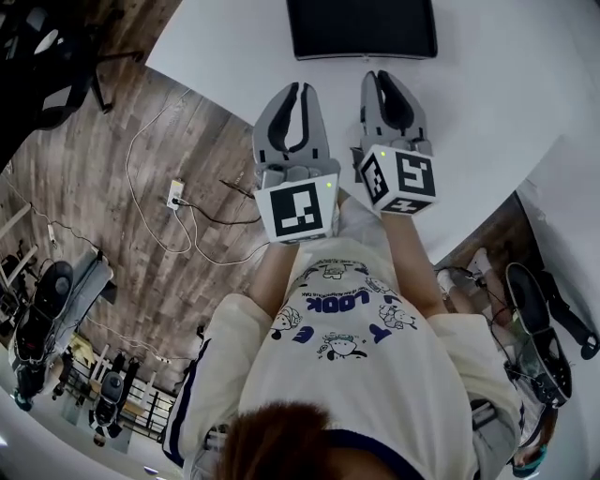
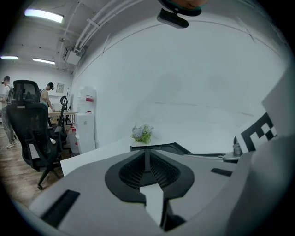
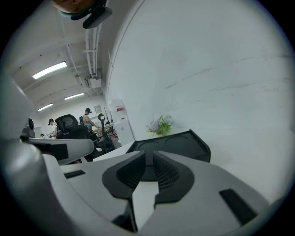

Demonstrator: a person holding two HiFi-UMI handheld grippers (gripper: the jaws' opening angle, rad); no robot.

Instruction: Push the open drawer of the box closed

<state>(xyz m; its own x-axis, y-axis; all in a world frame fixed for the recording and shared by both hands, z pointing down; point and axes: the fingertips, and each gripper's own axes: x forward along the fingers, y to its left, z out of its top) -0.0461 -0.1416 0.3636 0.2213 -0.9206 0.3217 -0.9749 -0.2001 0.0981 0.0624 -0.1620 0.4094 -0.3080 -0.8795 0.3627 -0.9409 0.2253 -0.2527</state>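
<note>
Grey plastic with black ribbed pads on both pairs of jaws. On the left gripper point(image 1: 294, 92), closed tip to tip, with only the hollow behind the pads left free; grips nothing, touches nothing. On the right gripper point(image 1: 380, 77), parted by a narrow slit at the tips; likewise holds nothing, with only a strip of dark box top showing through the slit. Side by side above the white bench point(image 1: 506, 112), pointing the same way, left jaws just beside right jaws.

Ahead of both sets of tips and apart from them: the black box point(image 1: 361, 28), flat on the bench, with two round hollows pressed into its top. Sits slightly right of the left jaws' line and straight ahead of the right jaws. Cannot tell from any view whether its drawer stands out or in. Beyond the box, against the white wall point(image 3: 221, 69), a small green plant point(image 3: 161, 124).

Behind the left jaws, a marker cube point(image 1: 297, 210); behind the right jaws, a second marker cube point(image 1: 403, 181); black-and-white square patterns on each, no letters. On the white shirt point(image 1: 375, 375) further back, reads "LOOK" in blue, upside down in the head view; smaller print around it too fine to read. Far left of the left jaws, a white water dispenser point(image 2: 85, 122) with a red label, illegible, and a black office chair point(image 2: 27, 124).
</note>
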